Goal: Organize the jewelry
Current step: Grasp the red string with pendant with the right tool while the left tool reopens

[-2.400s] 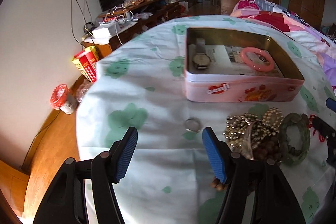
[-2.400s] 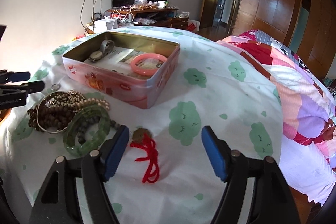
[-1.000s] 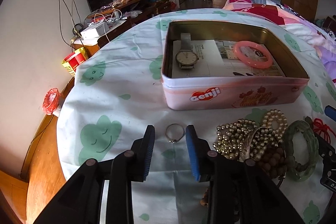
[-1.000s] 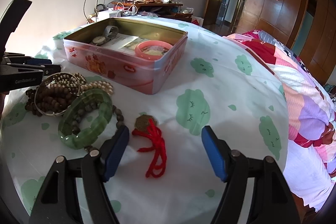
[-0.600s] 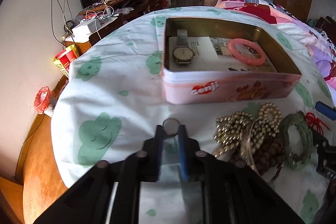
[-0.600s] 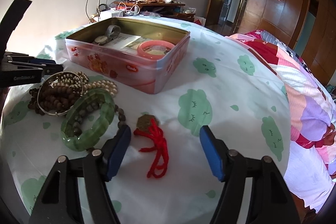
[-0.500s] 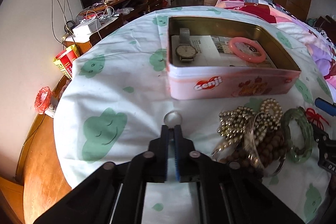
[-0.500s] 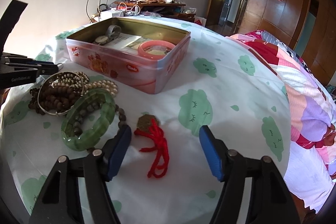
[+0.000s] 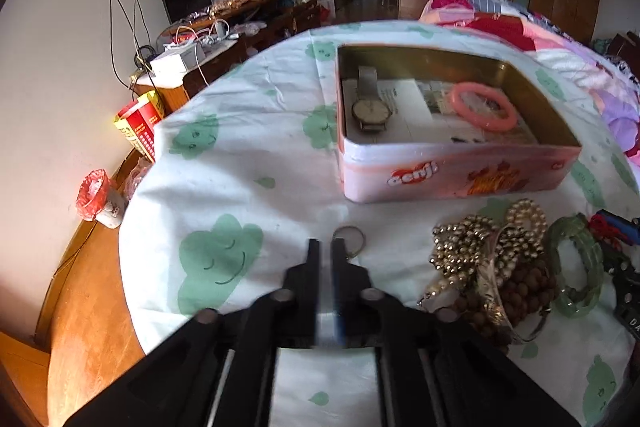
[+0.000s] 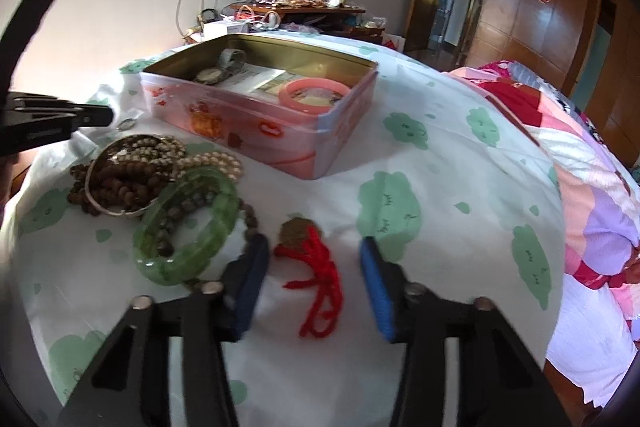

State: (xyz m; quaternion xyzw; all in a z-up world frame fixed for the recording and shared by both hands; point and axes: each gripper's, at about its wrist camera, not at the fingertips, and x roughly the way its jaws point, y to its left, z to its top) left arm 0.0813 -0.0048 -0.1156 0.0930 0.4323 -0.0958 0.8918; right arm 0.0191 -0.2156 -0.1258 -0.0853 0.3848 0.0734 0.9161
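Note:
A pink open tin point(image 9: 460, 163) holds a wristwatch point(image 9: 370, 111) and a pink bangle point(image 9: 484, 105). My left gripper point(image 9: 326, 247) is shut; a small silver ring point(image 9: 350, 237) sits at its right fingertip, and I cannot tell if it is pinched. Beside it lies a pile of bead bracelets point(image 9: 492, 259) and a green jade bangle point(image 9: 576, 267). My right gripper point(image 10: 314, 259) is open around a red cord pendant point(image 10: 316, 267). The tin point(image 10: 256, 119), green bangle point(image 10: 186, 223) and ring point(image 10: 127, 124) also show there.
The table wears a white cloth with green cloud prints point(image 9: 220, 255). Its left edge drops to a wooden floor point(image 9: 80, 291). A bed with a colourful quilt point(image 10: 592, 187) lies to the right. A cluttered cabinet point(image 9: 224, 27) stands at the wall.
My left gripper closed from wide open down onto the small ring and shifted left. My right gripper moved forward and narrowed around the red cord pendant.

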